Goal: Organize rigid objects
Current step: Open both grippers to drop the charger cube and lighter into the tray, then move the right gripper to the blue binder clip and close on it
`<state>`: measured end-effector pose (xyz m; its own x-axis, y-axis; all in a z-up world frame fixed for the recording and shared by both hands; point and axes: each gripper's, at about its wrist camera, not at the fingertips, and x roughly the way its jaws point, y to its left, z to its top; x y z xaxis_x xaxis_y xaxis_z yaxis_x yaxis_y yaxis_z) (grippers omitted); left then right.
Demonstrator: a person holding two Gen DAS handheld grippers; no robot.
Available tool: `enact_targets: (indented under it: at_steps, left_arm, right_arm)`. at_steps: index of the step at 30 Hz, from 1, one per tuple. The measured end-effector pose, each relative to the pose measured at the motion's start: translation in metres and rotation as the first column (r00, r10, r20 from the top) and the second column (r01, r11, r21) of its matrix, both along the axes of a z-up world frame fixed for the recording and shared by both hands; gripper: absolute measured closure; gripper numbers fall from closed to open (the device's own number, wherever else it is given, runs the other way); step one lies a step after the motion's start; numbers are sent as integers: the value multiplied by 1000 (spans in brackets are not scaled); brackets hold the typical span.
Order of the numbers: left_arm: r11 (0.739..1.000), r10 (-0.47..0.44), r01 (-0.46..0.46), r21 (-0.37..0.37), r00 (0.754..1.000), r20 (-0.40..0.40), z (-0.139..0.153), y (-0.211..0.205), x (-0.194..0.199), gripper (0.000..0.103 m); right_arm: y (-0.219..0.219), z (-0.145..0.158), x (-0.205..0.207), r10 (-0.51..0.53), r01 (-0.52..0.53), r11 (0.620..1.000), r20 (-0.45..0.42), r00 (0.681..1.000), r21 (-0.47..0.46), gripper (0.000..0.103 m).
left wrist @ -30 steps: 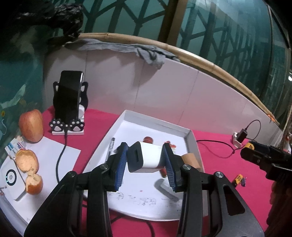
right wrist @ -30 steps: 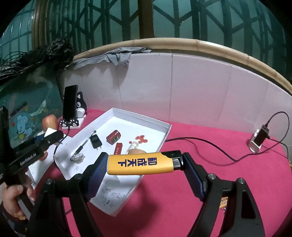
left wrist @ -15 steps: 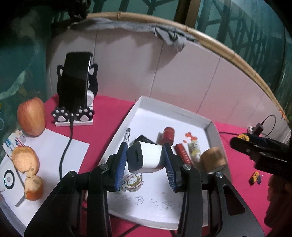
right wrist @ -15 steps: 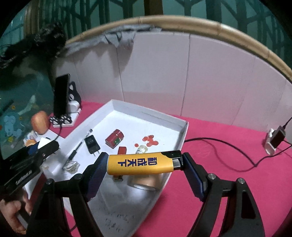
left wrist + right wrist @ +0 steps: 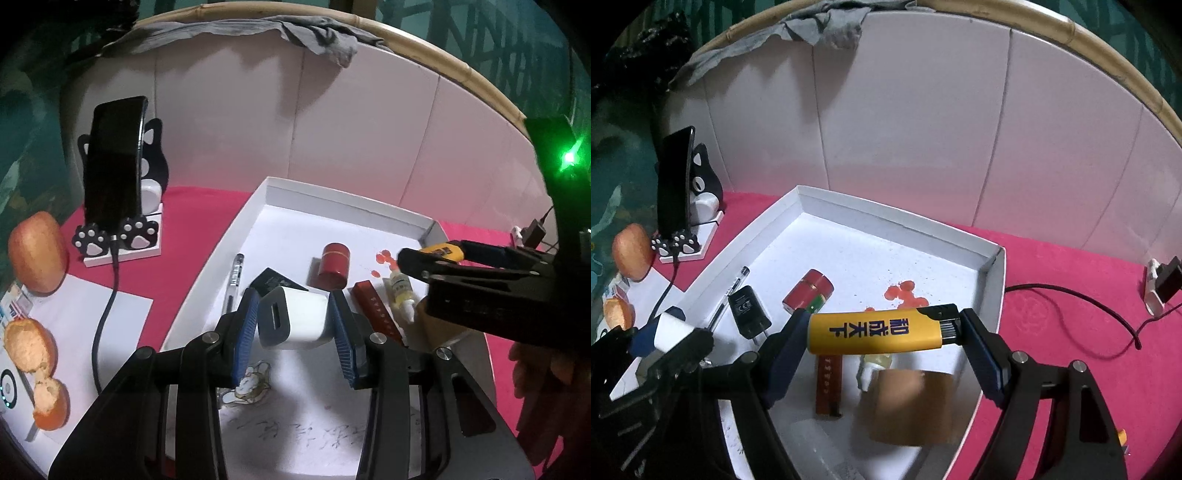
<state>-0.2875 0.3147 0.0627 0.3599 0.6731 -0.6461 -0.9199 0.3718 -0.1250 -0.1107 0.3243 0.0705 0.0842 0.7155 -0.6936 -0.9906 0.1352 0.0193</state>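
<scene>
Pink cloth [image 5: 1071, 280] covers the table, which is backed by a curved white panel [image 5: 923, 129] with a grey rag [image 5: 317, 33] draped over its top edge. A shallow white tray [image 5: 897, 221] is set on the cloth. Inside it are seen a red battery [image 5: 807, 291], a black plug adapter [image 5: 748, 308], a pen [image 5: 234, 280], a red bar [image 5: 376, 308], a small dropper bottle [image 5: 400, 291] and a brown tape roll [image 5: 908, 402].

A white charger cube [image 5: 293, 319] is clamped between the blue pads of the left gripper [image 5: 293, 328], above the near left part of the tray. A yellow lighter [image 5: 875, 332] is gripped end to end by the right gripper [image 5: 882, 339], held level above the near right part of the tray.

Left of the tray, a phone [image 5: 114, 166] is propped on a cat-shaped stand [image 5: 122, 240], and an apple [image 5: 37, 251] is seen beyond a sheet of paper [image 5: 122, 310].
</scene>
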Motion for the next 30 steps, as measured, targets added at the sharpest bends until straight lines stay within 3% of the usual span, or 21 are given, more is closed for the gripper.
enact_targets:
  at_steps: [8, 9, 11, 12, 15, 17, 22, 30]
  left_arm:
    - [1000, 1, -1, 4, 1000, 2, 2, -2, 1, 64]
    - [1000, 7, -7, 4, 1000, 1, 2, -3, 0, 60]
    - [1000, 22, -23, 10, 1000, 3, 3, -5, -3, 35]
    - [1000, 25, -25, 15, 1000, 8, 4, -6, -4, 18]
    - [998, 43, -43, 39, 999, 20, 11, -12, -9, 13]
    - [995, 77, -79, 61, 996, 34, 17, -15, -15, 0]
    - [988, 121, -128, 89, 990, 78, 29, -29, -30, 0]
    - [986, 116, -129, 110, 986, 117, 44, -49, -35, 0]
  right_arm:
    - [3, -4, 6, -16, 17, 1000, -33, 999, 11, 21]
    - [3, -4, 6, -9, 9, 1000, -42, 999, 10, 21]
    - [2, -4, 5, -3, 3, 1000, -40, 999, 13, 15]
    - [0, -4, 4, 1, -1, 1000, -41, 999, 19, 10]
    - [-4, -3, 0, 0, 1, 999, -30, 1000, 32, 0]
    - [-6, -3, -3, 7, -5, 999, -31, 999, 36, 0]
    - [-18, -2, -5, 11, -9, 999, -40, 999, 53, 0]
    - [-67, 8, 8, 1, 9, 993, -82, 997, 122, 0]
